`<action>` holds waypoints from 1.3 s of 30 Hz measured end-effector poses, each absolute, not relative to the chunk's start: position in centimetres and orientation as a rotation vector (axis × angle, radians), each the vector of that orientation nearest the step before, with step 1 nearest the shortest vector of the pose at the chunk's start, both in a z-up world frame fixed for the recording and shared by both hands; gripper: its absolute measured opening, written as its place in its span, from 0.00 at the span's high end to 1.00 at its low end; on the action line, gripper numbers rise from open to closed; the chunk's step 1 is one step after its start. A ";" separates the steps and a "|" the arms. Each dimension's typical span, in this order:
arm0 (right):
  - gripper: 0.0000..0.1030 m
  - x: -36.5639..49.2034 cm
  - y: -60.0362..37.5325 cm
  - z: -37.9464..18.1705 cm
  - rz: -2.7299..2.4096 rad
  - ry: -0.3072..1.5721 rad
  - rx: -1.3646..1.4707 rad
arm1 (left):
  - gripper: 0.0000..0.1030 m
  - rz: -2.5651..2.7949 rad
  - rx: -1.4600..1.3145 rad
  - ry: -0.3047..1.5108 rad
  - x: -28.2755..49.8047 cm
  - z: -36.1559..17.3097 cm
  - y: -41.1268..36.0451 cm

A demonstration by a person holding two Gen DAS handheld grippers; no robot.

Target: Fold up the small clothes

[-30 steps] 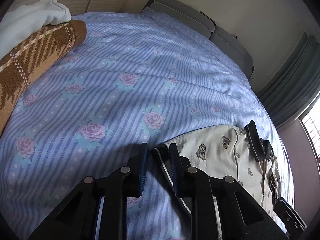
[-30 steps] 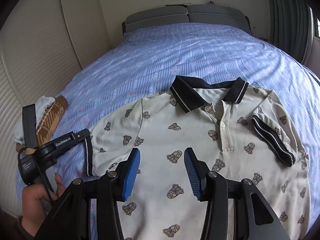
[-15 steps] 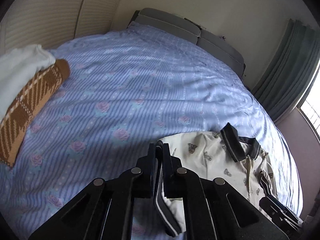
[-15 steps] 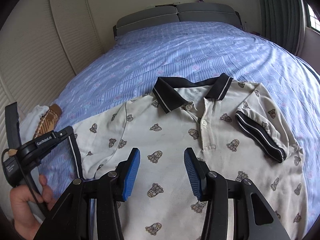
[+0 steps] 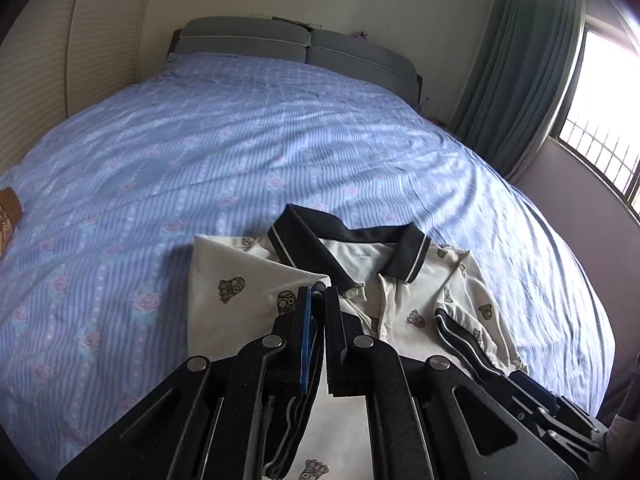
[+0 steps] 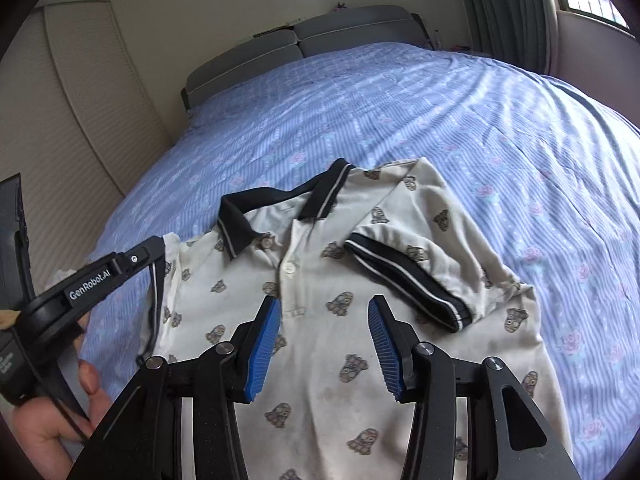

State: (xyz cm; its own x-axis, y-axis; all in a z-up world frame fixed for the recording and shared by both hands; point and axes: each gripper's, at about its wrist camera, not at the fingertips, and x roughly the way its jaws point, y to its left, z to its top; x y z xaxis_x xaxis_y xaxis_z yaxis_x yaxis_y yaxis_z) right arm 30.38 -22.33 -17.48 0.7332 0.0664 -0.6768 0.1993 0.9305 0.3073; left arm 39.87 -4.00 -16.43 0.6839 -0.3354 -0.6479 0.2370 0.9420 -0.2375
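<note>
A small cream polo shirt point(image 6: 332, 280) with a black collar and cartoon print lies face up on the blue floral bedspread point(image 6: 440, 120). My left gripper point(image 5: 318, 296) is shut on the shirt's left sleeve hem and holds it lifted and folded in over the chest, near the collar point(image 5: 344, 248). It shows at the left edge of the right wrist view point(image 6: 154, 256). My right gripper point(image 6: 324, 320) is open and empty, hovering above the shirt's belly below the button placket. The other sleeve point(image 6: 408, 272) lies folded in over the front.
A brown plaid garment point(image 5: 8, 208) lies at the far left of the bed. Grey headboard cushions point(image 5: 296, 48) are at the far end, with curtains and a window point(image 5: 600, 120) at the right.
My left gripper closed on the left sleeve hem, lifted it and carried it right over the shirt's front. My right gripper stayed open above the shirt, shifting a little.
</note>
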 end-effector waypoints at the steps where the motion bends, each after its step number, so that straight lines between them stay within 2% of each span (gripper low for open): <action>1: 0.54 30.3 -22.9 -17.7 -0.080 0.752 0.385 | 0.92 -0.318 -0.120 0.764 40.0 -17.0 -4.7; 7: 0.54 30.1 -25.2 -19.7 -0.098 0.784 0.431 | 0.91 -0.306 -0.059 0.832 40.8 -20.2 -6.4; 9: 0.54 30.0 -25.5 -20.3 -0.094 0.795 0.447 | 0.84 -0.304 -0.054 0.841 40.6 -20.4 -6.4; 11: 0.54 30.0 -25.6 -20.6 -0.091 0.804 0.452 | 0.70 -0.297 -0.046 0.836 40.2 -20.0 -6.2; 14: 0.54 29.9 -25.4 -20.5 -0.079 0.804 0.459 | 0.57 -0.293 -0.026 0.808 38.6 -18.5 -5.6; 19: 0.54 29.7 -24.1 -19.3 -0.048 0.781 0.439 | 0.57 -0.269 -0.013 0.797 35.2 -17.6 -1.9; 26: 0.54 30.5 -20.2 -19.4 0.053 0.805 0.385 | 0.57 -0.200 -0.084 0.877 33.9 -20.9 3.6; 34: 0.54 33.9 -17.3 -19.9 0.179 0.841 0.329 | 0.57 -0.164 -0.064 0.899 34.4 -22.9 4.9; 39: 0.54 35.6 -16.0 -19.9 0.197 0.846 0.302 | 0.58 -0.205 -0.107 0.869 34.7 -21.4 6.0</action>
State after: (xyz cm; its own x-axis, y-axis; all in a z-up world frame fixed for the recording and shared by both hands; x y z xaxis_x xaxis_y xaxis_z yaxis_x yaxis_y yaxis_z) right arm 35.63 -15.95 -19.89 0.6485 0.2890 -0.7042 -0.0512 0.9396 0.3385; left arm 34.67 6.02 -21.37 0.6277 -0.2224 -0.7460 0.1354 0.9749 -0.1768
